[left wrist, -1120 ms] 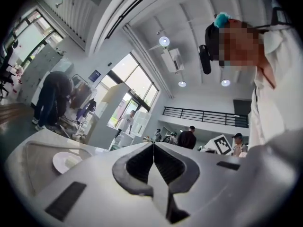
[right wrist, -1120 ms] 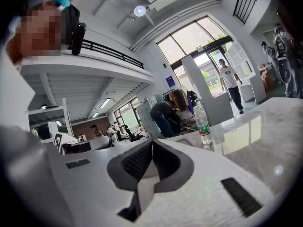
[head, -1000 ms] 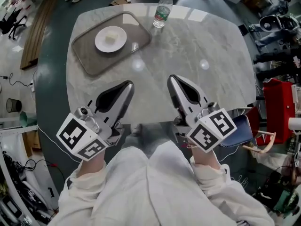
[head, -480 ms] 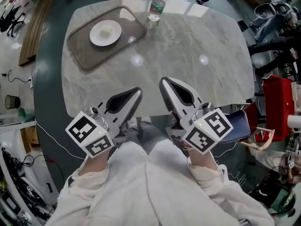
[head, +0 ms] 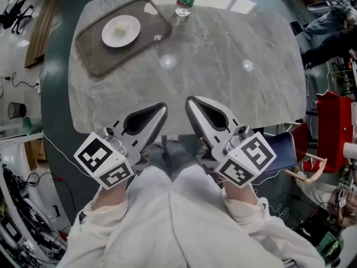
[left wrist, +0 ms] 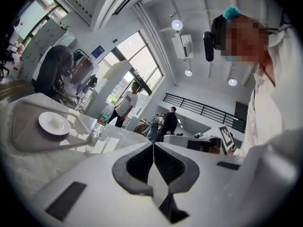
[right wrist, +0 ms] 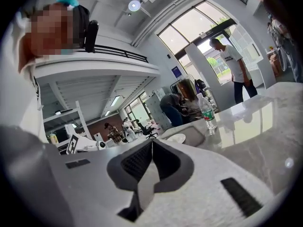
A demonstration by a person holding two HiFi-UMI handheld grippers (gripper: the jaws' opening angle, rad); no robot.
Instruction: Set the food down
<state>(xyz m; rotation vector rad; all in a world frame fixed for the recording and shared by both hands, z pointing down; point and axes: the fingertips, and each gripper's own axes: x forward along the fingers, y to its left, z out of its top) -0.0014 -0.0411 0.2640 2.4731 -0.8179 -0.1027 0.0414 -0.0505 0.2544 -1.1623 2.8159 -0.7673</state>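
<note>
Food (head: 120,28): small pale block, seen on white plate (head: 131,36) in grey tray (head: 92,63), 11 o'clock on marble table (head: 234,66). Judged light, soft, crumbly; better lifted by the stiff plate rim. Left gripper (head: 159,108), 6 o'clock: jaws pressed together, nothing held. Right gripper (head: 192,103): likewise closed and empty.

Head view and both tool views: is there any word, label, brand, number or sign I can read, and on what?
Nothing can be read.
Bottle label: green and white, print too small.
Blue sign on the wall: blurred.
Print on a person's white shirt: blurred.
Left cube and right cube: black-and-white squares, no letters.
</note>
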